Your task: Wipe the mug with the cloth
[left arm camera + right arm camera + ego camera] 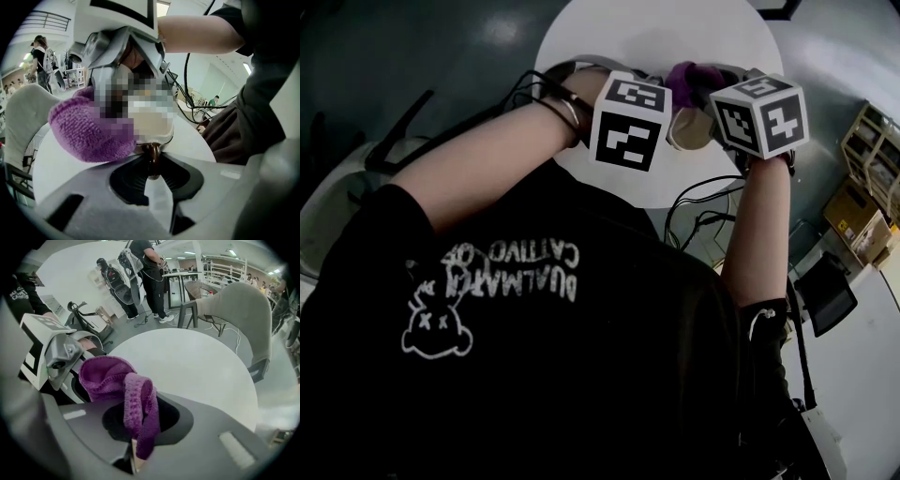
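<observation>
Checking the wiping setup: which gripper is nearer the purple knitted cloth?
Right. The right gripper is clamped on the purple knitted cloth; the left gripper grips the brown handle of the cream mug, with the cloth against the mug beyond its jaws.

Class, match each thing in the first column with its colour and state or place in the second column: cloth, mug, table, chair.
Column one:
1 cloth
2 mug
3 table
4 chair

Column two:
A white, with a round top
B cream, its brown handle clamped in the left gripper
C grey, standing beside the table
D purple, clamped in the right gripper

Pairs: 1-D; 2-B; 3-A; 4-C
</observation>
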### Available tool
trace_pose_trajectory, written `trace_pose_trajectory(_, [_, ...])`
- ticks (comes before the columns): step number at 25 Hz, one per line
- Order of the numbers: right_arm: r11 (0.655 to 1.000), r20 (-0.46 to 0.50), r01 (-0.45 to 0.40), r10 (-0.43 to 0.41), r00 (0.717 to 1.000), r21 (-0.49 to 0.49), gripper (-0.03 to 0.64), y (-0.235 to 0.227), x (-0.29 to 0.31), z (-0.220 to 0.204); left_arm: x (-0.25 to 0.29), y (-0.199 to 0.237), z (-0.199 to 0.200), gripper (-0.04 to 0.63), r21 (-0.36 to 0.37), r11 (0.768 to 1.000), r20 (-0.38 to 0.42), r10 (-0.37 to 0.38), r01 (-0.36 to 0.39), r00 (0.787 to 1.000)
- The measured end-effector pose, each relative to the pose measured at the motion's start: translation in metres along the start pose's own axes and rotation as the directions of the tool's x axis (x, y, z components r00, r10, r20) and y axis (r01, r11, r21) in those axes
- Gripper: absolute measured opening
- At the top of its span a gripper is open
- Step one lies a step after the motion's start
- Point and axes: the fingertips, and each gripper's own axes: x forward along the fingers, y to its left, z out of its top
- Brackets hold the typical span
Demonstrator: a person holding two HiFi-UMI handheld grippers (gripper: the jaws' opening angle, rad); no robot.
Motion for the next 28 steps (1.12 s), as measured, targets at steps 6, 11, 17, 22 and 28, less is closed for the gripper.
trace_pose_trajectory(6, [0.999, 0.027, -0.025, 0.026, 0.999, -0.033, 0.037, 0.002, 0.012, -0.002, 0.001, -0.005, 0.005, 0.069, -0.025, 0.998, -0.015, 0.054, -0.054, 0.998])
trace_pose_trajectory(11, [0.997, 0.120, -0.083, 0.083, 0.989, 0.000, 0.037, 0.005, 0.020, -0.002, 0.004, -0.007, -0.001, 0.072, -0.052, 0.993, -0.027, 0.102, -0.103, 0.994])
trace_pose_trajectory(17, [0.994, 0.207, -0.106, 0.103, 0.973, 0.003, 0.037, 0.001, 0.014, -0.002, 0.005, -0.007, 0.001, 0.075, -0.101, 0.984, -0.050, 0.144, -0.148, 0.988])
trace_pose_trajectory(22, [0.997, 0.297, -0.032, 0.012, 0.955, 0.064, 0.037, -0.022, -0.011, -0.017, 0.007, -0.007, 0.009, 0.075, -0.125, 0.973, -0.085, 0.183, -0.193, 0.979])
trace_pose_trajectory(28, [0.982, 0.386, 0.001, -0.075, 0.919, 0.188, 0.035, -0.043, -0.031, -0.056, 0.008, -0.009, 0.007, 0.075, -0.148, 0.961, -0.156, 0.213, -0.235, 0.965])
